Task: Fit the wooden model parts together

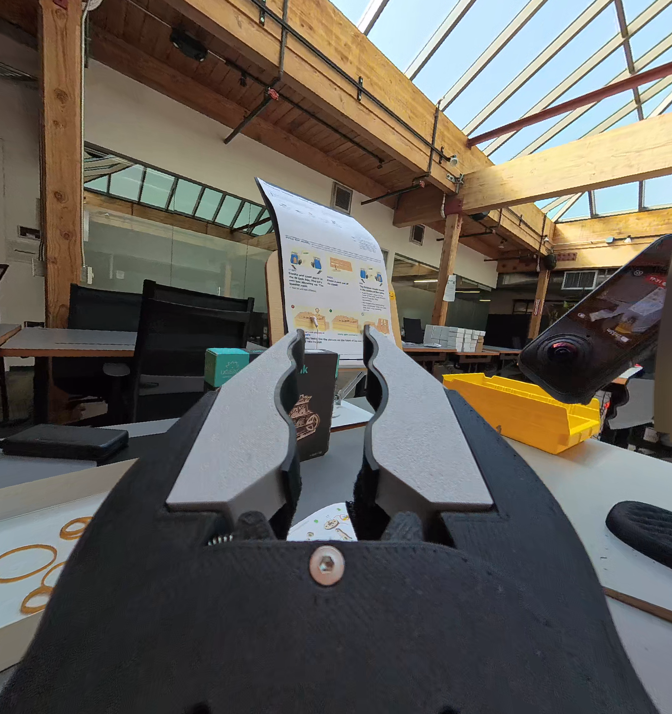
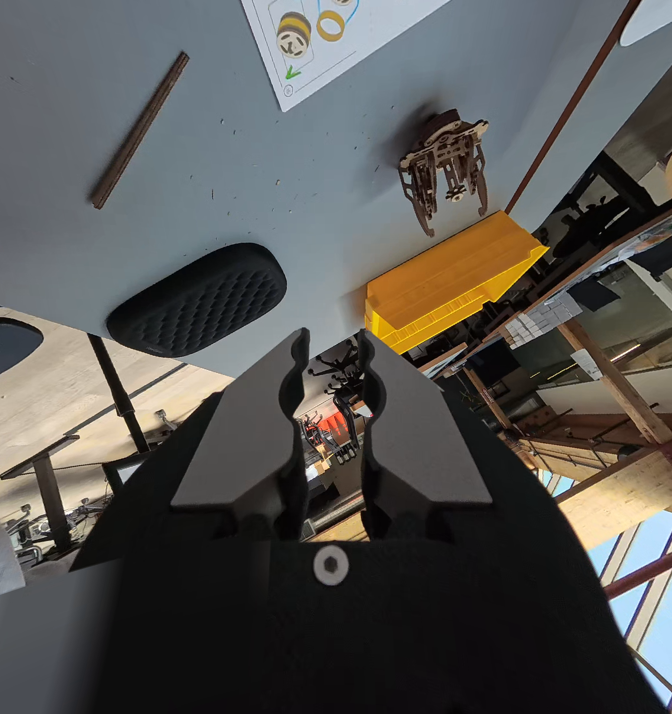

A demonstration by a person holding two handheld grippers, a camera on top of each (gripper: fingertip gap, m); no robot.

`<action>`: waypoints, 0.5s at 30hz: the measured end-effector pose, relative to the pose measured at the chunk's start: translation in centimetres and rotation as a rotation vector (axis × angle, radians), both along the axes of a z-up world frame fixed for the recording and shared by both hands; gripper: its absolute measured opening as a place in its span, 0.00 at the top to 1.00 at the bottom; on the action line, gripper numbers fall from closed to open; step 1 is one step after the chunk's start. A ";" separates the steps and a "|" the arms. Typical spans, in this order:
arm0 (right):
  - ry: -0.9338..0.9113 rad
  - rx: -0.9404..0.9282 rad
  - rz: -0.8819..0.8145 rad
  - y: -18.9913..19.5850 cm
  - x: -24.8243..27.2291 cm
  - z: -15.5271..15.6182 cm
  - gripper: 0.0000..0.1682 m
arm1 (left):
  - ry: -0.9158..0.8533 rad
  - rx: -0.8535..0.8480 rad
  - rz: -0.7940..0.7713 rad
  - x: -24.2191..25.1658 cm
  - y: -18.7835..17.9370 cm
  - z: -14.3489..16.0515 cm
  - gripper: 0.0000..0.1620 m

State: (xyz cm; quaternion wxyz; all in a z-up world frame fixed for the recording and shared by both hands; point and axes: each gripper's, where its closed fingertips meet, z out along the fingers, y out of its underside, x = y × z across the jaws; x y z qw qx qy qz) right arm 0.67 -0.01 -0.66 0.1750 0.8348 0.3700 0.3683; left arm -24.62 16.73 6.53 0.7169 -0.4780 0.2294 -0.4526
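Right wrist view shows us the wooden model (image 2: 444,170) on the grey table (image 2: 249,185) at upper right, light and fragile, best held by its outer frame, while both the right gripper (image 2: 333,340) and left gripper (image 1: 332,340) are partly open and empty.

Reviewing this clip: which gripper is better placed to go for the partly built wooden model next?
Probably the right gripper: its view shows the wooden model ahead on the table, beside the yellow bin. The left gripper, also open and empty, faces a dark box; no model in its view.
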 end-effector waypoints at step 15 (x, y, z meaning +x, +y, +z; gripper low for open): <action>-0.057 -0.027 -0.017 -0.5 3.9 -0.1 0.88 | 0.180 0.047 0.060 2.0 0.1 -1.8 0.83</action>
